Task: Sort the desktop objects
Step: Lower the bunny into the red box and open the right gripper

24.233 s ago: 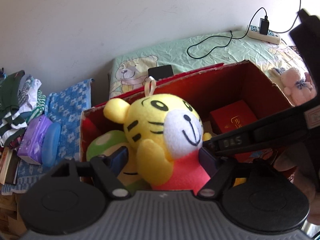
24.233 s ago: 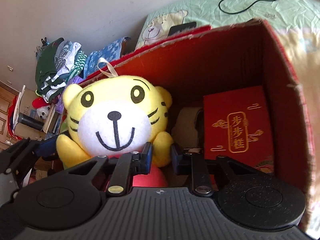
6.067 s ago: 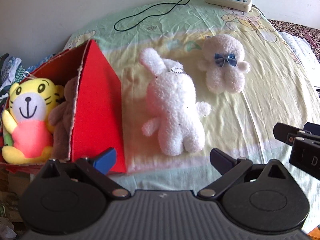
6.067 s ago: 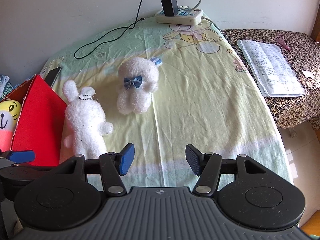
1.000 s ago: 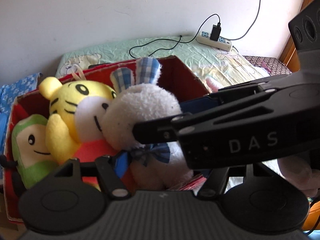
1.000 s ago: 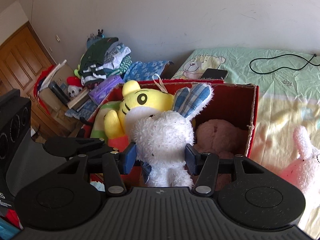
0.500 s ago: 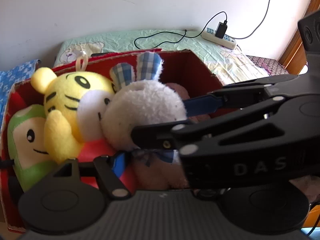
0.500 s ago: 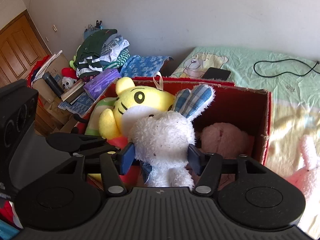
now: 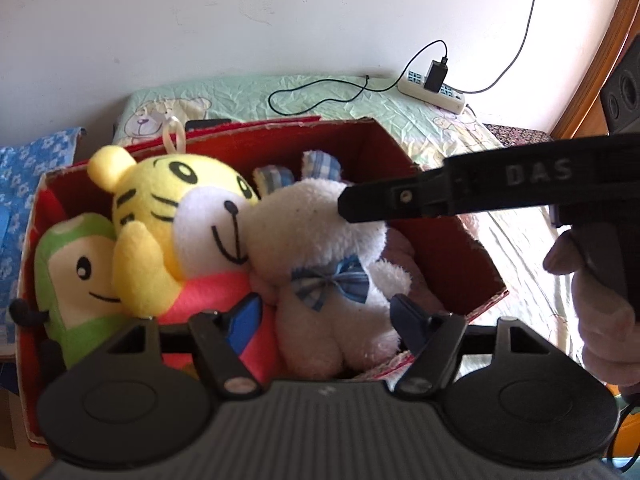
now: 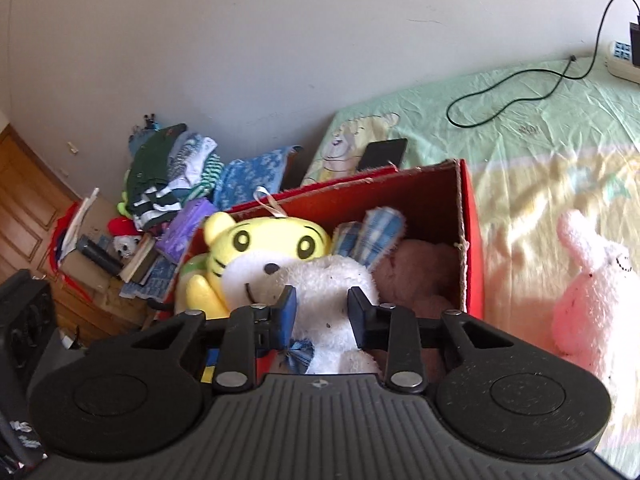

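White bunny [image 10: 328, 296] in red box [image 10: 468, 240], beside yellow tiger [image 10: 256, 256].
My right gripper [image 10: 320, 316] closing on bunny's head; left gripper [image 9: 324, 316] closing around its body, pads not touching.

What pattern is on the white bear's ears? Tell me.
Blue-and-white check on the ears; the right wrist view shows it best.

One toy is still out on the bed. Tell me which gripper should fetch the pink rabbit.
Probably the right. The pink rabbit lies on the bed sheet to that side of the red box. The right gripper is closing around the white bear; the left gripper also straddles that bear.
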{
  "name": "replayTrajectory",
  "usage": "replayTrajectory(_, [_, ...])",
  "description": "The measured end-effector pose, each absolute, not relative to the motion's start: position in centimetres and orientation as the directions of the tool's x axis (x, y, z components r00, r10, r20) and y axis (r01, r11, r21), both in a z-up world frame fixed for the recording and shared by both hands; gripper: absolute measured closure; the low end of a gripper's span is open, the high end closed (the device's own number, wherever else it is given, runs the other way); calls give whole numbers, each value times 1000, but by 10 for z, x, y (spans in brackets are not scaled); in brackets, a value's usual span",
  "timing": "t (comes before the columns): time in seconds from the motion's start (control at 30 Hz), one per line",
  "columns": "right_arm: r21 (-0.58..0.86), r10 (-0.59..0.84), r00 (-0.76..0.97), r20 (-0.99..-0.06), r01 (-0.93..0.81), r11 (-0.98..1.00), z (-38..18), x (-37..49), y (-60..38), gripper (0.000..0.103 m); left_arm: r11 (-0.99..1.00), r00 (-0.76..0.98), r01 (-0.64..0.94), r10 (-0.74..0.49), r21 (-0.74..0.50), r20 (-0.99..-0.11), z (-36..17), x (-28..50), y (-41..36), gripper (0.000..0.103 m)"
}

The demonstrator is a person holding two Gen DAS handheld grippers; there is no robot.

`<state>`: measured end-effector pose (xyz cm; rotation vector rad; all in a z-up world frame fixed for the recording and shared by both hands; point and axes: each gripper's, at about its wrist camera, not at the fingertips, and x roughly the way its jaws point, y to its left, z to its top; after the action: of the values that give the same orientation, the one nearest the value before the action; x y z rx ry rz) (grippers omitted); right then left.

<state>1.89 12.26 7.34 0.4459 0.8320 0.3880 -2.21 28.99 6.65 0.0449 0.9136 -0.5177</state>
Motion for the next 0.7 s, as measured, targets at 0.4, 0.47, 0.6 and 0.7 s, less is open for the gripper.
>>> replayTrajectory(0.4, [488, 493, 601, -630, -187, 852, 62, 21, 145, 71, 891, 505, 424, -379, -160, -775, 64, -21, 291, 32])
replayTrajectory(0.47, [503, 492, 608, -624, -170, 847, 62, 22, 139, 71, 897, 504, 416, -365, -150, -783, 63, -18, 288, 32])
replayTrajectory(0.6, [499, 475, 638, -606, -160, 852, 68, 16, 133, 66, 902, 502, 404, -359, -154, -787, 64, -16, 287, 29])
replayTrajectory(0.7, [508, 465, 654, -597, -141, 850, 71, 11, 129, 66, 905, 498, 396, -356, -158, -791, 63, -16, 285, 26])
